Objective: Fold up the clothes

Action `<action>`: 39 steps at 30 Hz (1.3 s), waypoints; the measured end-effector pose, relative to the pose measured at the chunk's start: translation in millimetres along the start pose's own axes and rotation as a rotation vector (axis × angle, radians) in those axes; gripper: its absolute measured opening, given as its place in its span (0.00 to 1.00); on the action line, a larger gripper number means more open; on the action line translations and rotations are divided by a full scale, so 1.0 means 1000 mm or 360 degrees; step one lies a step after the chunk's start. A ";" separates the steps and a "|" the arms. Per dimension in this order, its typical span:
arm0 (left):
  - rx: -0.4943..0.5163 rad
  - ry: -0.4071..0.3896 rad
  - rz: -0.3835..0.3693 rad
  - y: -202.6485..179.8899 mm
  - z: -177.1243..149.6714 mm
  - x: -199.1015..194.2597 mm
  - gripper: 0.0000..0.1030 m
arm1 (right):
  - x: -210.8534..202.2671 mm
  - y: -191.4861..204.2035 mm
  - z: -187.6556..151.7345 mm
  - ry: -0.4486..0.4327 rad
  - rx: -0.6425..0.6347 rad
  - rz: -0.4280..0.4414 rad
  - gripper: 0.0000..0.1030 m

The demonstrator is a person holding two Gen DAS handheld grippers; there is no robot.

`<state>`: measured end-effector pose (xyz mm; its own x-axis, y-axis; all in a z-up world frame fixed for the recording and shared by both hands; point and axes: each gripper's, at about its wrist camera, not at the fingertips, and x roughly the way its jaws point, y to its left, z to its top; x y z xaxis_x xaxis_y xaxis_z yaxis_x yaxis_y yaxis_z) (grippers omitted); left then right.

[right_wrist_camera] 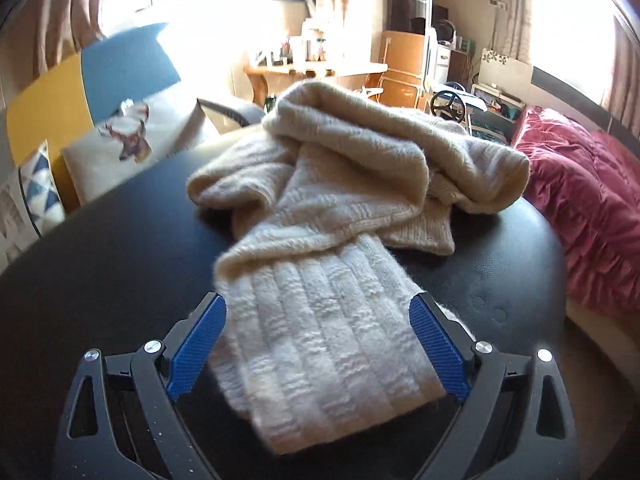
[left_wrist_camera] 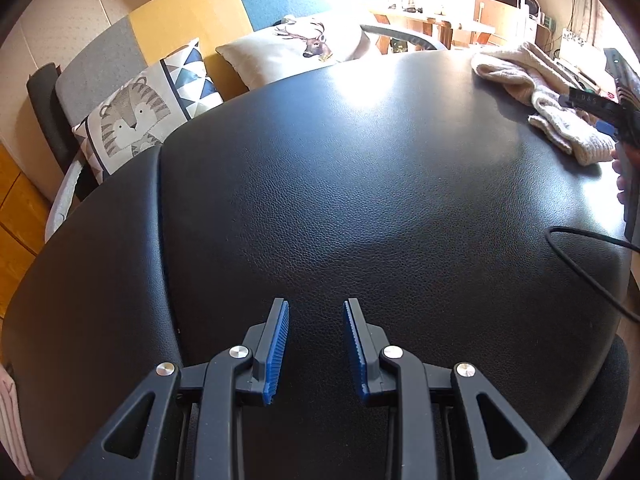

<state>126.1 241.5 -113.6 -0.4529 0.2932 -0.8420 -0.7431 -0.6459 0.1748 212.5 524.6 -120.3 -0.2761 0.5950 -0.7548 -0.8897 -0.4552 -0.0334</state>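
Because the cream knitted sweater (right_wrist_camera: 332, 240) lies bunched and unfolded on the black leather table (right_wrist_camera: 100, 264), I have set my right gripper (right_wrist_camera: 320, 348) over its nearest end, a ribbed sleeve stretched toward me. Its blue pads (right_wrist_camera: 196, 348) stand wide apart, one on each side of the sleeve; I judge they press on nothing, though the right pad sits just at the wool's edge. My left gripper (left_wrist_camera: 316, 350) waits over bare leather, its pads partly apart and empty, probably held ready until there is an edge to take. Farther off, the sweater's body is heaped in loose rolls. Beyond the table are printed cushions (left_wrist_camera: 132, 116) and a red quilt (right_wrist_camera: 588, 216).
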 end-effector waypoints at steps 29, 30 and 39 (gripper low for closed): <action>0.0061 -0.0091 0.0020 0.002 0.022 -0.008 0.28 | -0.073 0.112 -0.099 0.0248 0.0159 0.1070 0.22; 0.0083 -0.0104 0.0032 0.001 0.025 -0.008 0.28 | -0.077 0.120 -0.107 0.0261 0.0173 0.1116 0.22; 0.0128 -0.0036 -0.0176 0.006 0.039 0.007 0.29 | -0.120 0.165 -0.172 0.0226 0.0184 0.1347 0.23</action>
<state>99.6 267.2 -98.9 -0.3760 0.3758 -0.8470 -0.8259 -0.5503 0.1225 161.2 263.8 -147.8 -0.8213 -0.0053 -0.5705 -0.4390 -0.6328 0.6379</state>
